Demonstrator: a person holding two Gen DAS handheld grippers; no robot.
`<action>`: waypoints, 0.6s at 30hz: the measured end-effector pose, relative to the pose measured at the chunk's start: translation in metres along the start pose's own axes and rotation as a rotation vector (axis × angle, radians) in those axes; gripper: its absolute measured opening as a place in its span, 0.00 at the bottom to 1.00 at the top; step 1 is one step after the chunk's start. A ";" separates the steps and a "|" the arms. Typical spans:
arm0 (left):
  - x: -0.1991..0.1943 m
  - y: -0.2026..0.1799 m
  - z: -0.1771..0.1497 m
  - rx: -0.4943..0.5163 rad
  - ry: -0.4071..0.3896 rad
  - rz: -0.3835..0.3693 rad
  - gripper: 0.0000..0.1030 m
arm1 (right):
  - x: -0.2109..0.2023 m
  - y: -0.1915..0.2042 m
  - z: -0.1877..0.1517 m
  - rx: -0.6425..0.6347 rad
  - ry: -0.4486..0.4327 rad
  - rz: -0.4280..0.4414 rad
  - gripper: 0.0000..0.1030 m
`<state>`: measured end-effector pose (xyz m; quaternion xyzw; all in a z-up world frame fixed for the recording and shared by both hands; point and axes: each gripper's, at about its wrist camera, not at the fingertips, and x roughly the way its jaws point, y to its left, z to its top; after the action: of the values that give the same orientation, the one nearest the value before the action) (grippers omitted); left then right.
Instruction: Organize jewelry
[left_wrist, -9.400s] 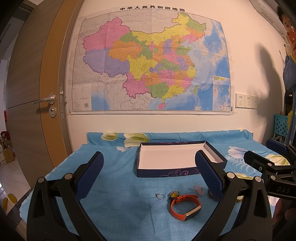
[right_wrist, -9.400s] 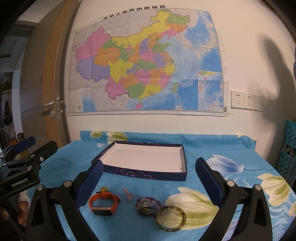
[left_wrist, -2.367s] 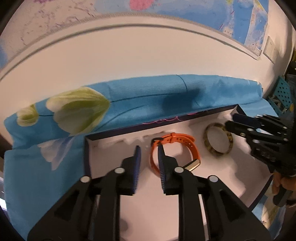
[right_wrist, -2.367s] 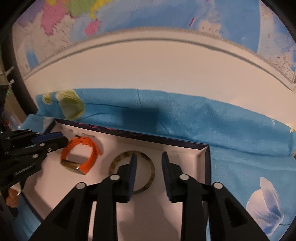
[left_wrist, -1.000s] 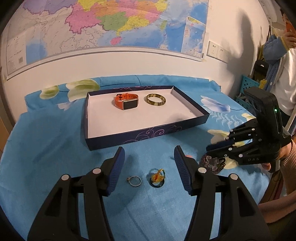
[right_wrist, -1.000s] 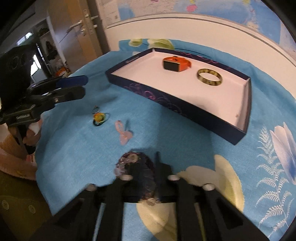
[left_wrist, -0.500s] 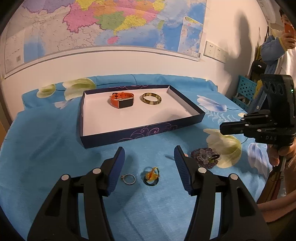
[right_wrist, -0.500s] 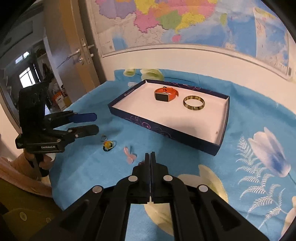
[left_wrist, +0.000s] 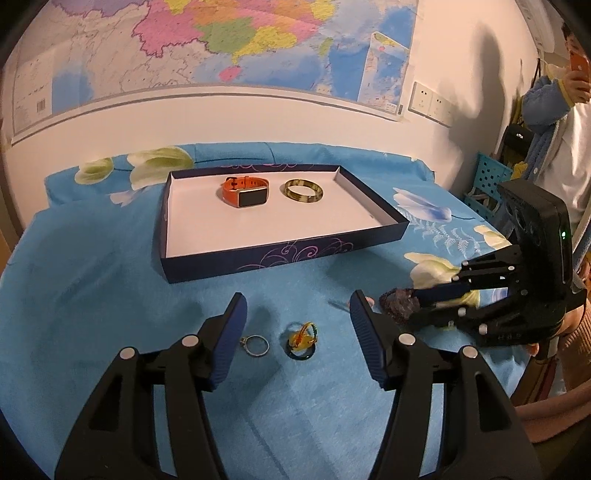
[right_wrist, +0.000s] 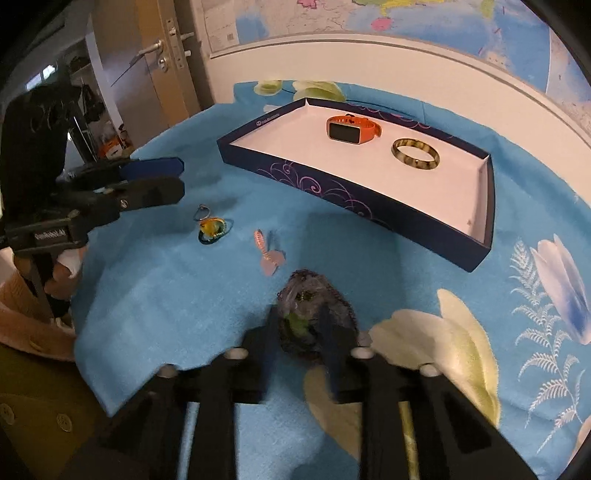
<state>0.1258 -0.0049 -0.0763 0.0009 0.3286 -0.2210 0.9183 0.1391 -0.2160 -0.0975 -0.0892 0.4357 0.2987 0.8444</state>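
A dark blue tray (left_wrist: 280, 254) (right_wrist: 351, 201) holds an orange smartwatch (left_wrist: 245, 192) (right_wrist: 351, 131) and a mottled bangle (left_wrist: 303, 191) (right_wrist: 415, 153). On the blue cloth lie a silver ring (left_wrist: 256, 345) (right_wrist: 202, 212), a yellow-beaded dark ring (left_wrist: 301, 341) (right_wrist: 212, 229), a pink hair clip (right_wrist: 267, 253) and a purple beaded bracelet (left_wrist: 399, 301) (right_wrist: 314, 302). My left gripper (left_wrist: 295, 321) (right_wrist: 162, 182) is open above the two rings. My right gripper (right_wrist: 301, 326) (left_wrist: 424, 295) is partly open, its fingers straddling the beaded bracelet.
The cloth-covered table stands against a white wall with a large map (left_wrist: 221, 48). A person holding a phone (left_wrist: 561, 122) stands at the right beside a blue crate (left_wrist: 487, 184). A wooden door (right_wrist: 155, 59) is at the left.
My right gripper has come down from above the table, opened from shut, and now straddles the beaded bracelet. My left gripper has stayed open over the two rings.
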 end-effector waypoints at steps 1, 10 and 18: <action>0.001 0.001 0.000 -0.005 0.001 0.003 0.56 | -0.002 0.000 0.000 -0.002 -0.005 -0.007 0.17; 0.002 0.001 -0.002 -0.011 0.002 0.000 0.56 | -0.040 -0.009 0.006 0.086 -0.142 0.079 0.03; 0.000 0.001 -0.002 -0.008 0.000 -0.010 0.56 | -0.058 -0.013 0.011 0.143 -0.220 0.109 0.03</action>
<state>0.1251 -0.0042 -0.0781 -0.0047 0.3295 -0.2243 0.9171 0.1280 -0.2466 -0.0468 0.0283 0.3649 0.3201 0.8738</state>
